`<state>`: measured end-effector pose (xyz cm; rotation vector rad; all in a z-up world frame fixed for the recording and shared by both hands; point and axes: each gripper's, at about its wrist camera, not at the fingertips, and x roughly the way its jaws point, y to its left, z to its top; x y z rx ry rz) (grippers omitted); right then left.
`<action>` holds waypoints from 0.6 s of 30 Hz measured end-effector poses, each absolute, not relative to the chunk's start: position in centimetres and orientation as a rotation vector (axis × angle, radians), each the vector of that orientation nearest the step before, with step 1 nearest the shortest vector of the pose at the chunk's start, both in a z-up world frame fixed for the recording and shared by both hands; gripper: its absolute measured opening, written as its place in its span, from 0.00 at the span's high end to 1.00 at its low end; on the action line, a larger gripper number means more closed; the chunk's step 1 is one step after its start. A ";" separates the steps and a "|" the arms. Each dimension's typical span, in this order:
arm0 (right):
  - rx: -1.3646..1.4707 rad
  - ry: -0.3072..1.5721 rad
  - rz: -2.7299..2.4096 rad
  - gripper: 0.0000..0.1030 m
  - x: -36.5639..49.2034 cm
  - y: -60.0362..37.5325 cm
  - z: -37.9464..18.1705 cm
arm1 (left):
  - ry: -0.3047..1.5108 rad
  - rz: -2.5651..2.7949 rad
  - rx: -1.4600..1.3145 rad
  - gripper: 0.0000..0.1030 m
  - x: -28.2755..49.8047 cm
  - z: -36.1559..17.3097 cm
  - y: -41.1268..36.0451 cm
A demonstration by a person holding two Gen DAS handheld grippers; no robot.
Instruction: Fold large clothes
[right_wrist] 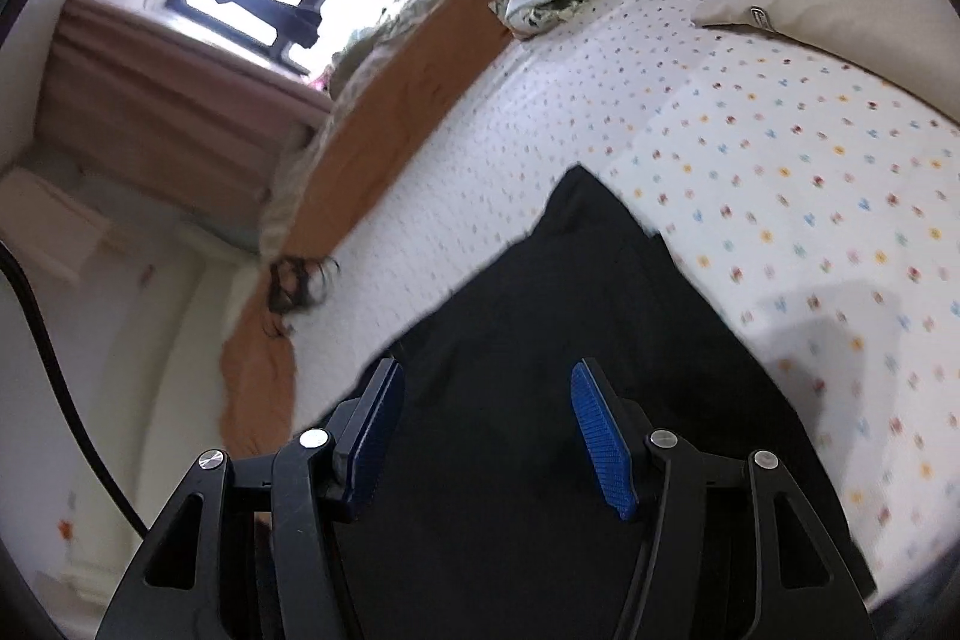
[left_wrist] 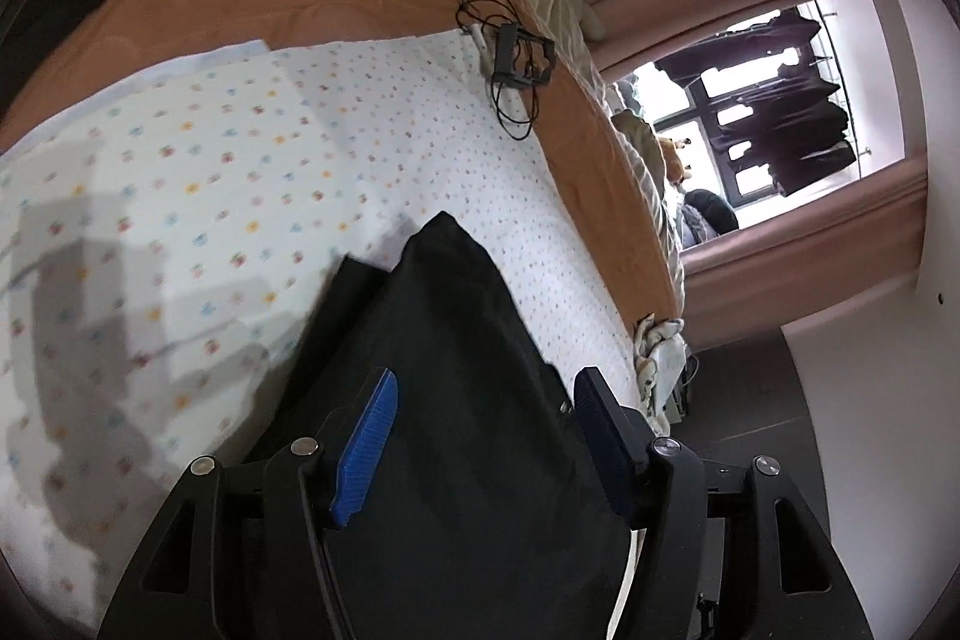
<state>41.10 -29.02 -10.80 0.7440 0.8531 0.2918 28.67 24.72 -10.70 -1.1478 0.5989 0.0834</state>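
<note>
black garment (left_wrist: 456,340) lying at lower centre on dotted sheet (left_wrist: 270,148); left gripper (left_wrist: 483,394) and right gripper (right_wrist: 486,388) both gaping, gripping nothing; pillow tag (right_wrist: 761,17) lettering showing illegibly

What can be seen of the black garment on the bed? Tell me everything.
The black garment is plain, dark, soft-looking cloth, lying on the white dotted sheet near the bed's edge. Its far end rises to a folded, rounded corner. The left gripper and right gripper hang over it, jaws apart, pads not pressing it. Its near part is hidden behind the grippers; what kind of garment it is cannot be told.
</note>
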 end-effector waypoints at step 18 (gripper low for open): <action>0.407 1.006 0.395 0.25 31.2 -18.2 -12.1 | 0.649 0.110 -1.168 0.39 17.9 -14.8 24.1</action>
